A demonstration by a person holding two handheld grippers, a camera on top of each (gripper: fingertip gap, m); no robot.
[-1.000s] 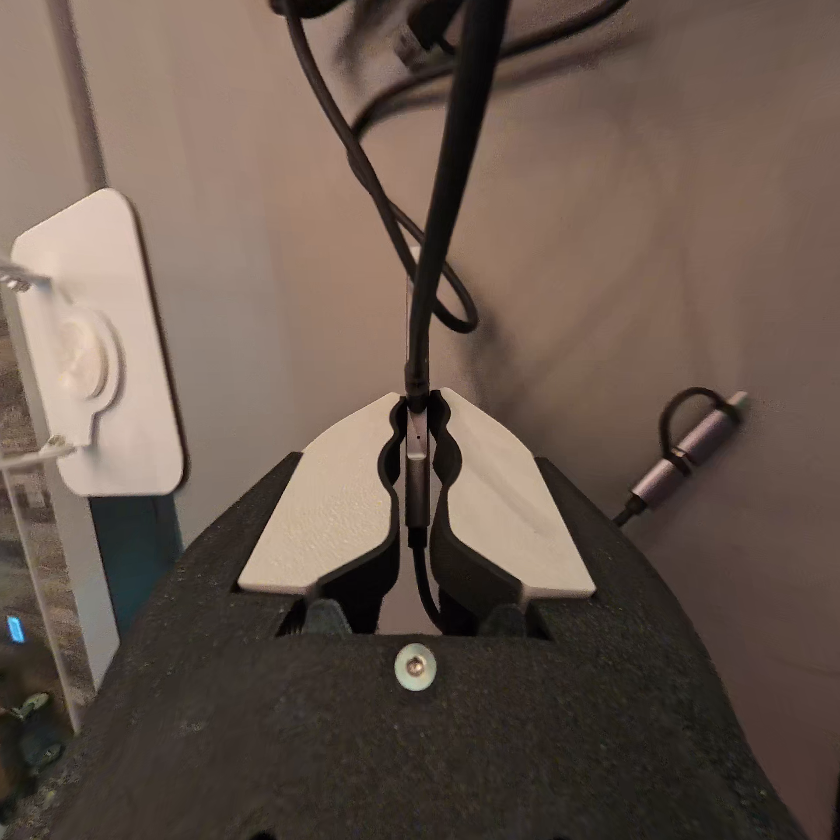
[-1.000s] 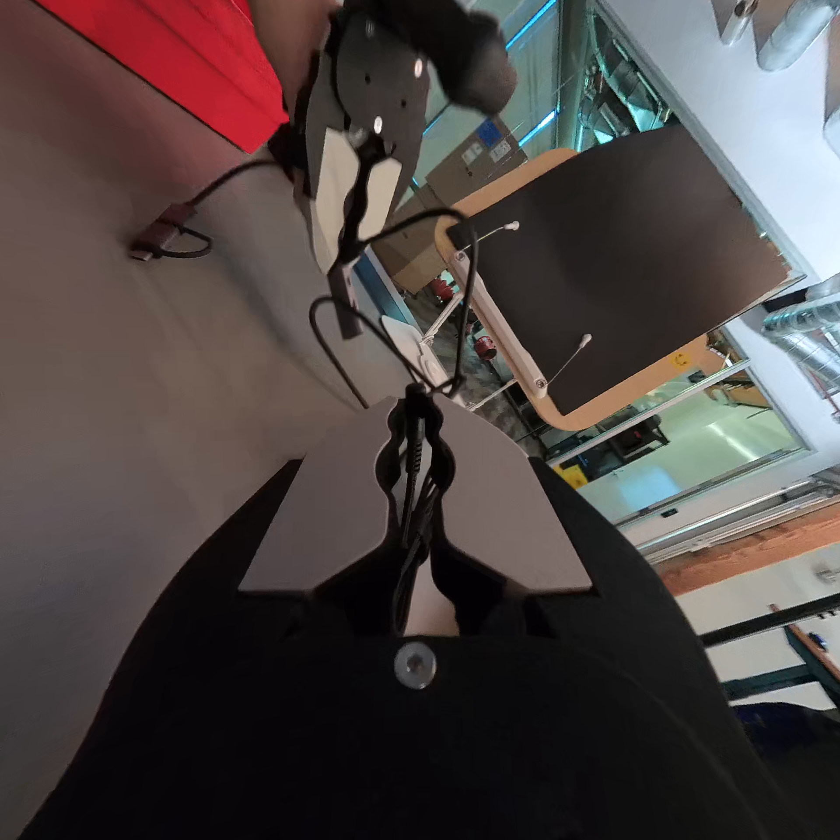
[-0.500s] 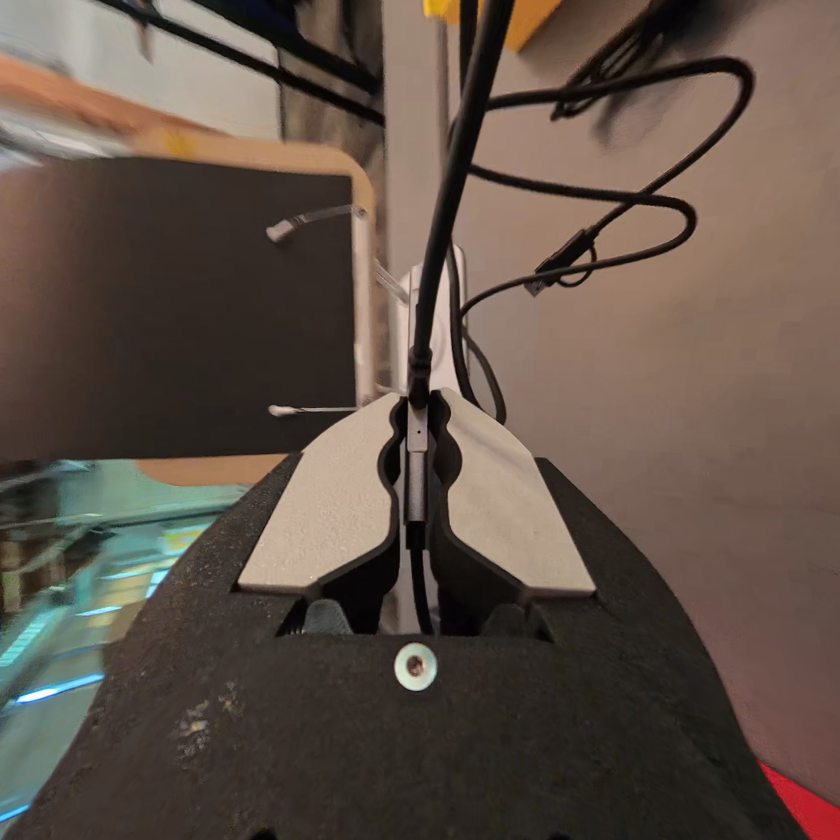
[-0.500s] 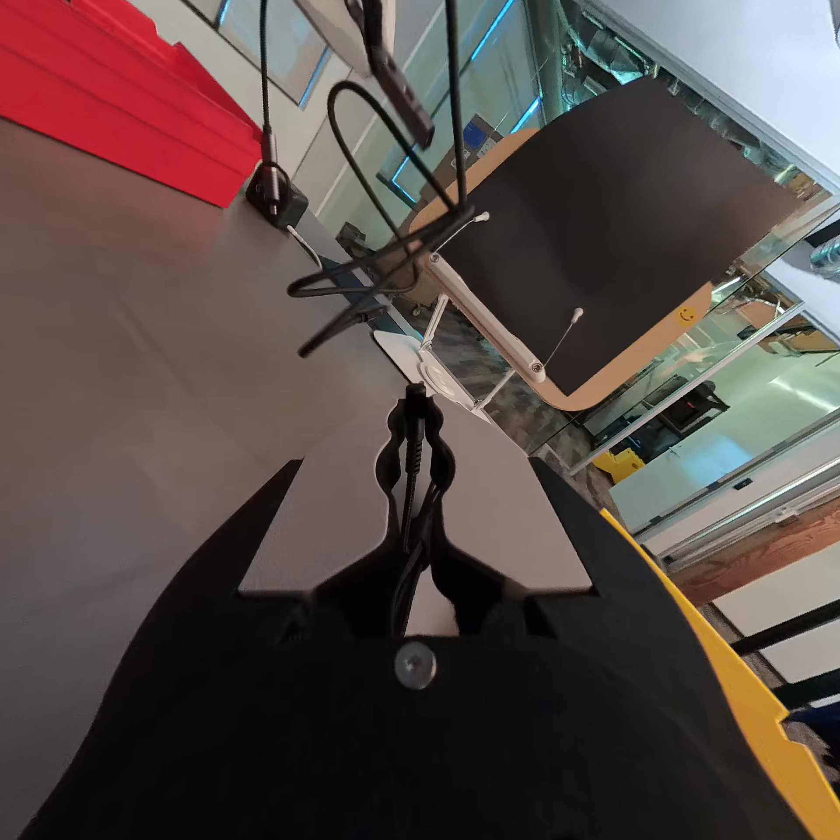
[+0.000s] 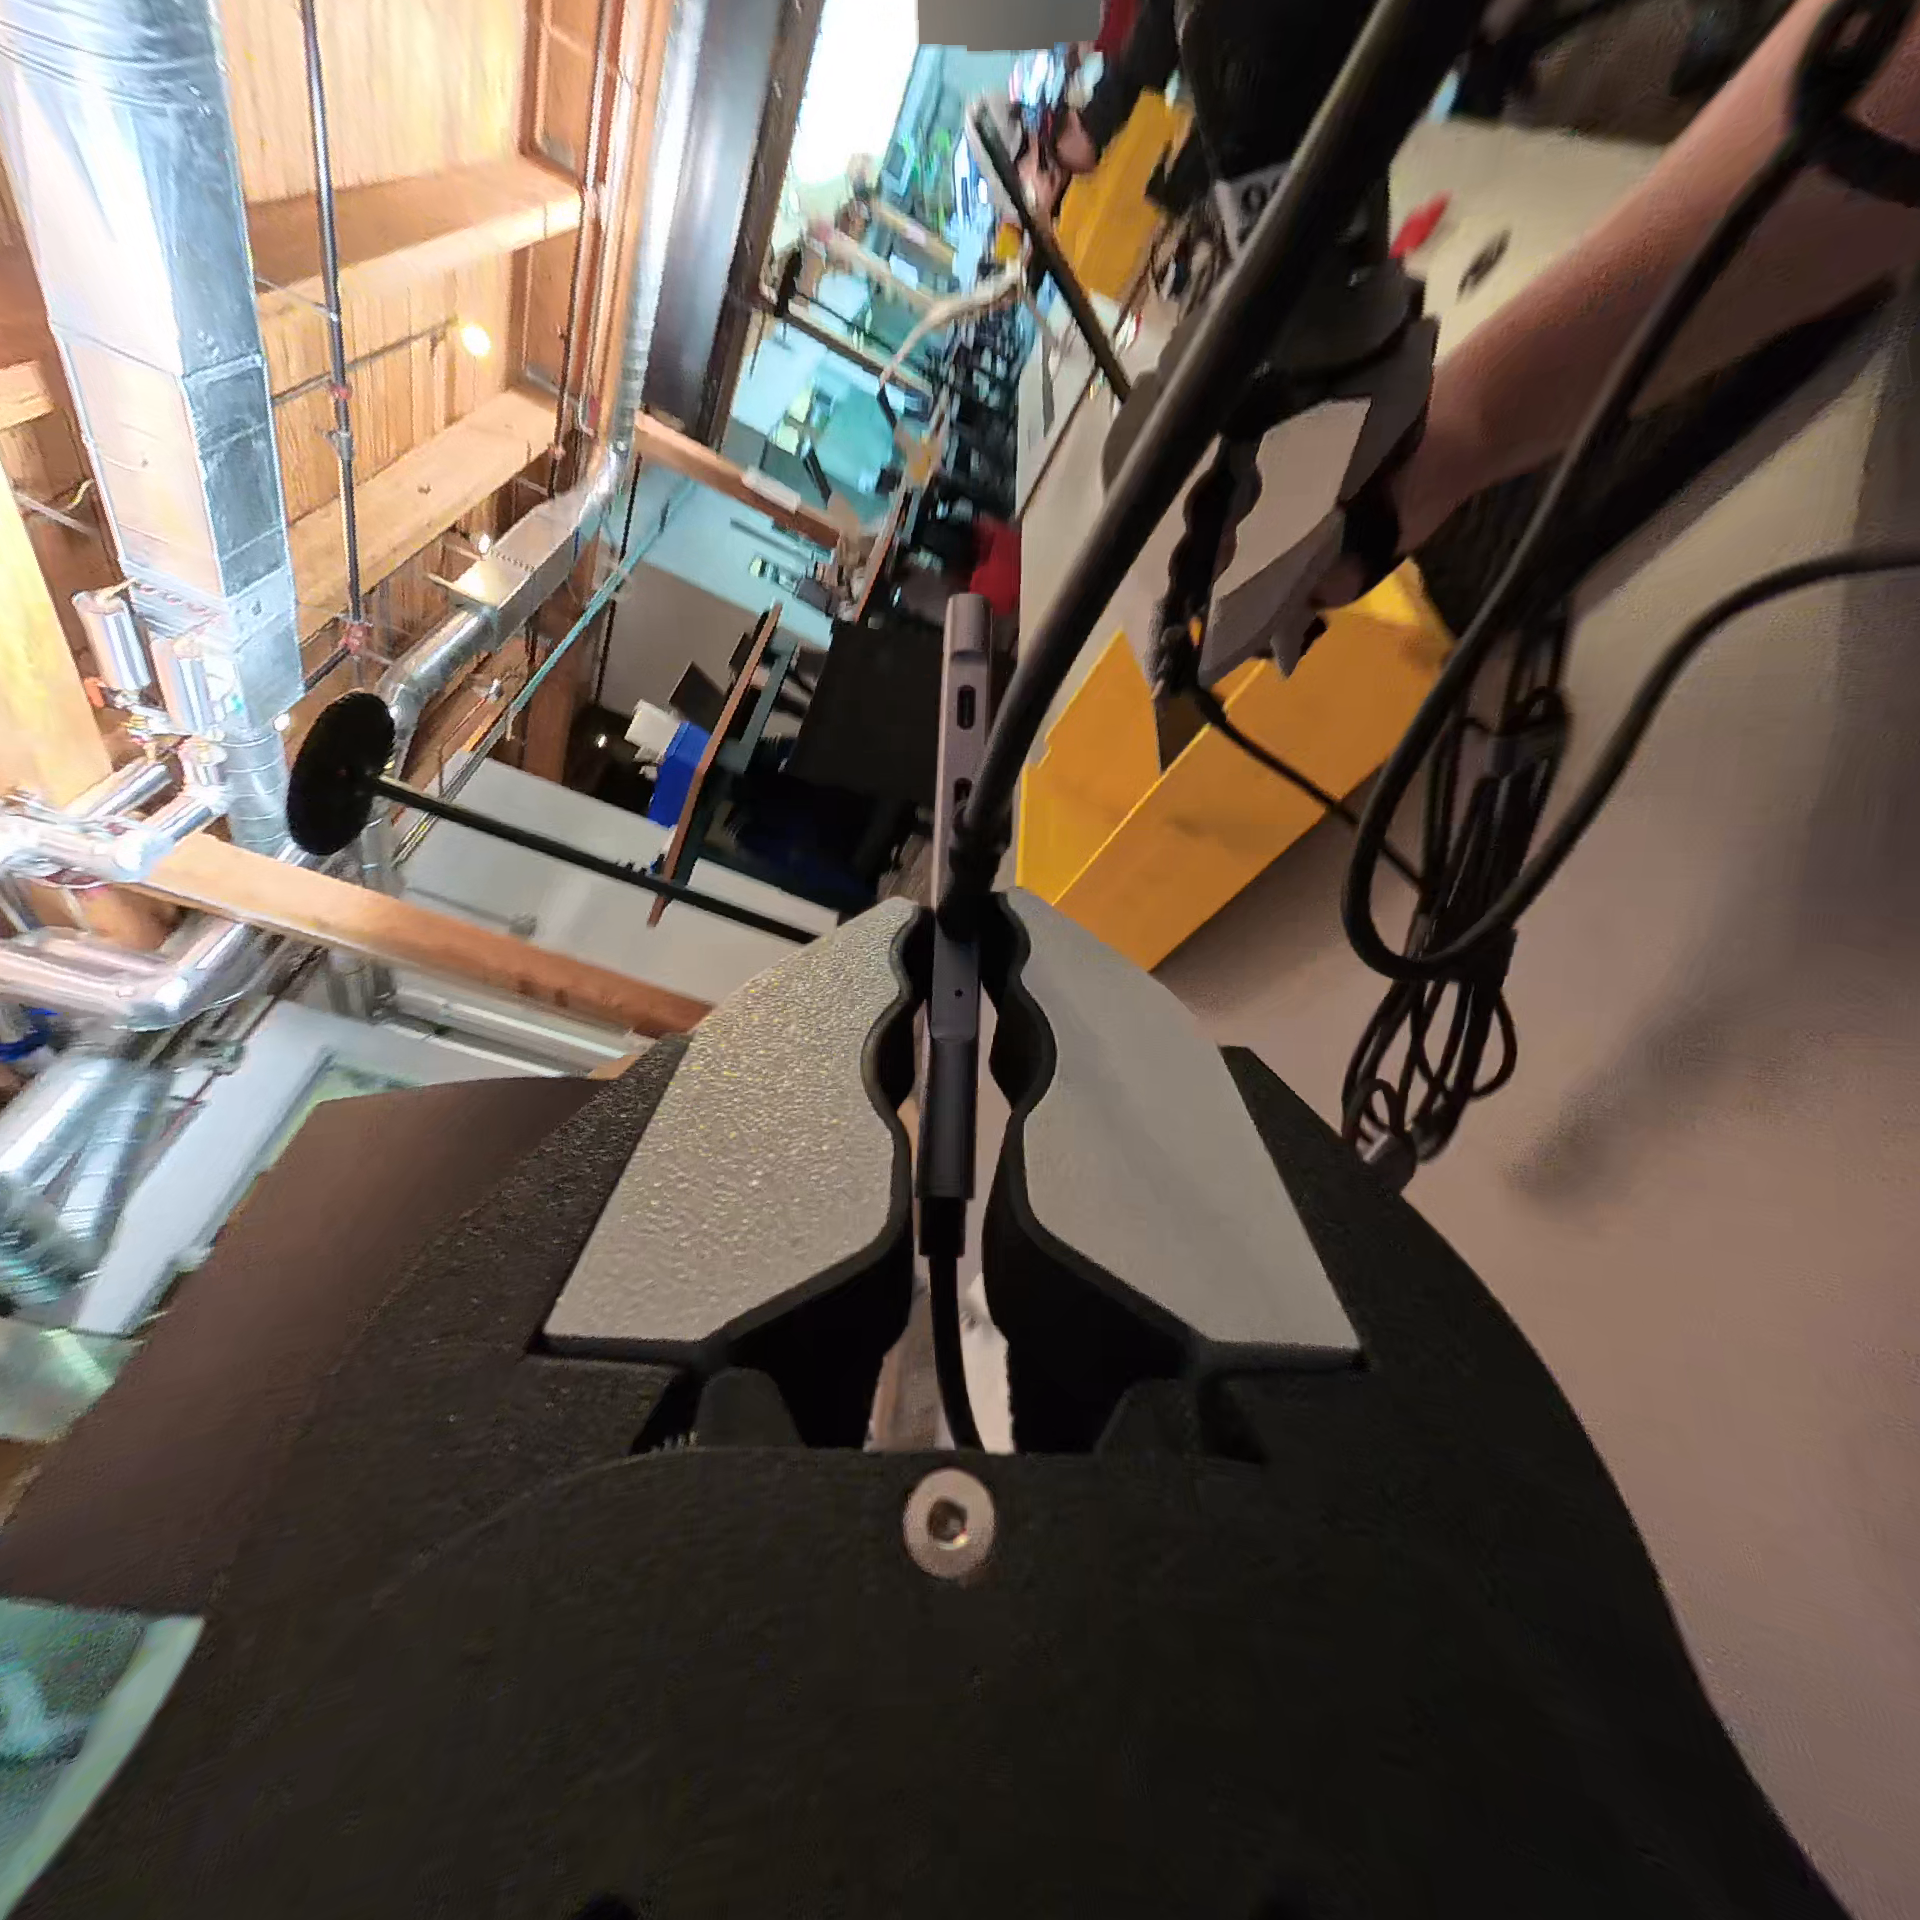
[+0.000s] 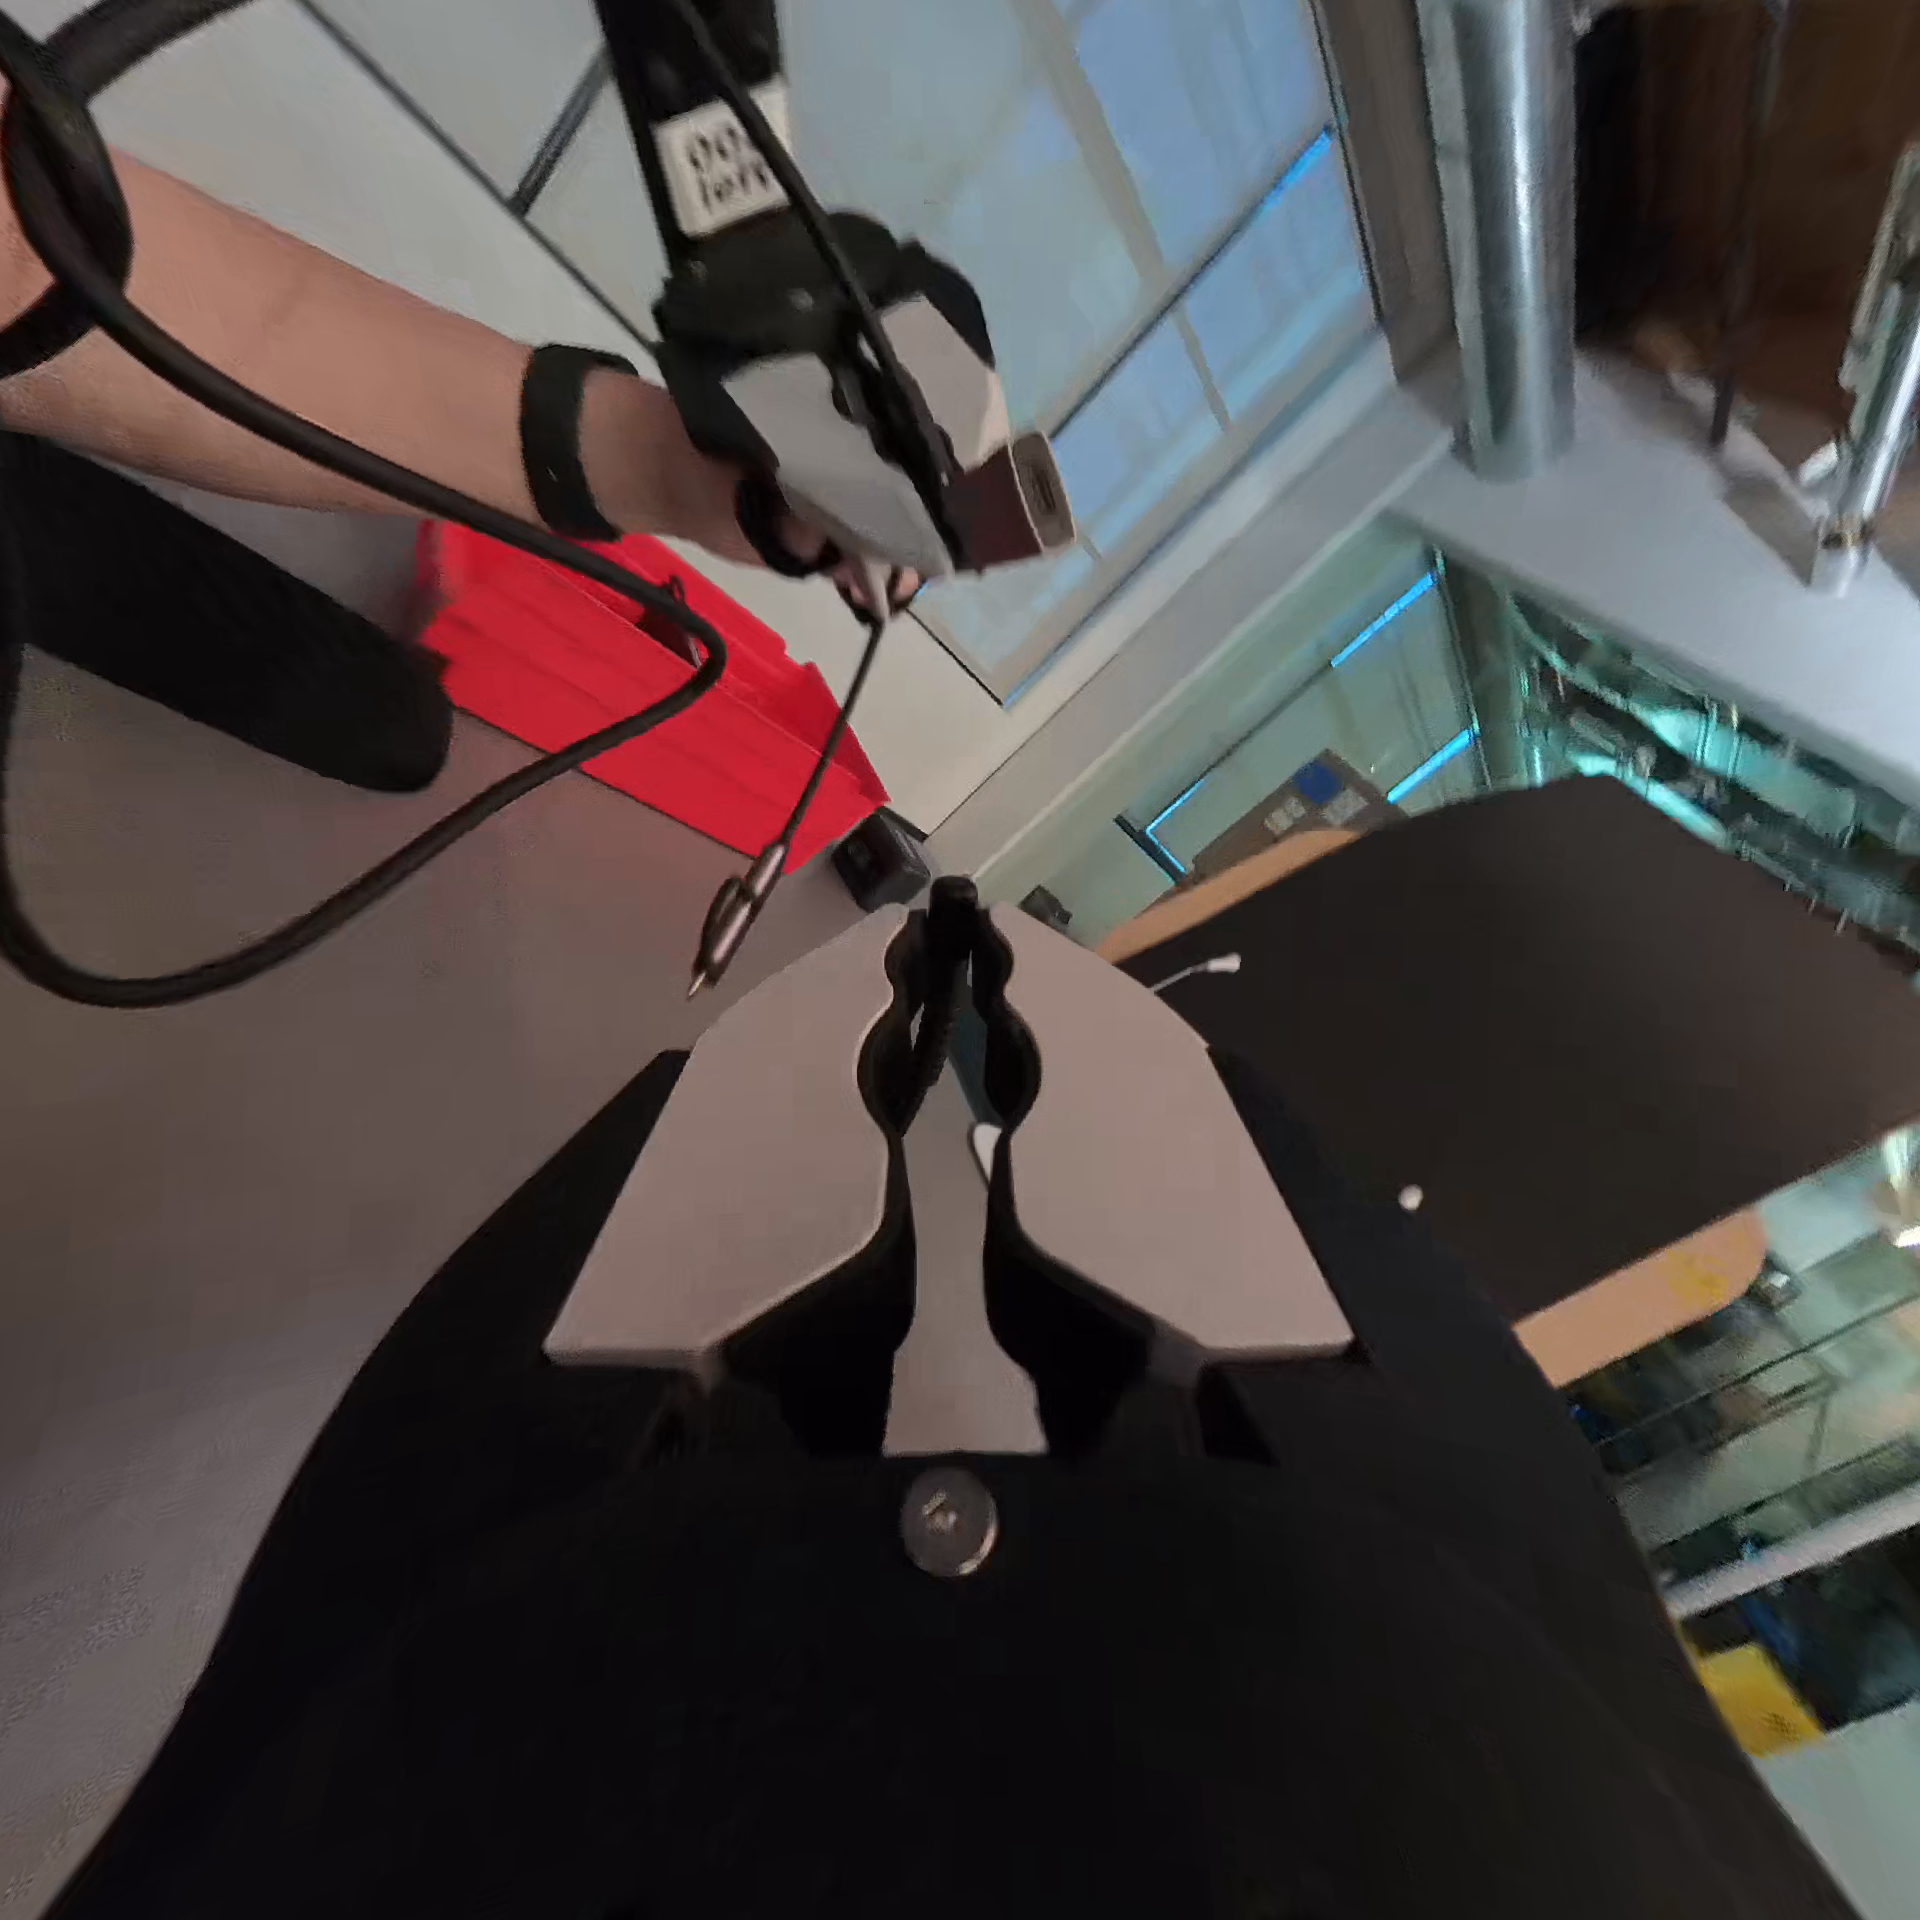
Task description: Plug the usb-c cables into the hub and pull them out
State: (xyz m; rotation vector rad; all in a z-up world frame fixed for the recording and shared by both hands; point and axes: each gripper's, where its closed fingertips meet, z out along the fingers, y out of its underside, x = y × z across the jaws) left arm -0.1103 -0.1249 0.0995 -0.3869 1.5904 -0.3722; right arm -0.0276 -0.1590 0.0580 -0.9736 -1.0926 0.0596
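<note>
My left gripper point(image 5: 954, 940) clamps slim grey metal hub point(image 5: 951, 1081); right gripper point(image 6: 948, 940) pinches black cable point(image 6: 940, 971). Only left view shows yellow bin point(image 5: 1164, 769).

Left gripper point(image 5: 956, 935): jaws closed on a slim grey hub point(image 5: 951, 1081), held lengthwise between them.
Right gripper point(image 6: 951, 930): jaws nearly together, pinching a black cable point(image 6: 935, 997) at their tips.
Left forearm point(image 6: 312, 374): bare, with a black wrist strap, reaching in from the left.
Right forearm point(image 5: 1621, 312): bare, extending in from the upper right.
</note>
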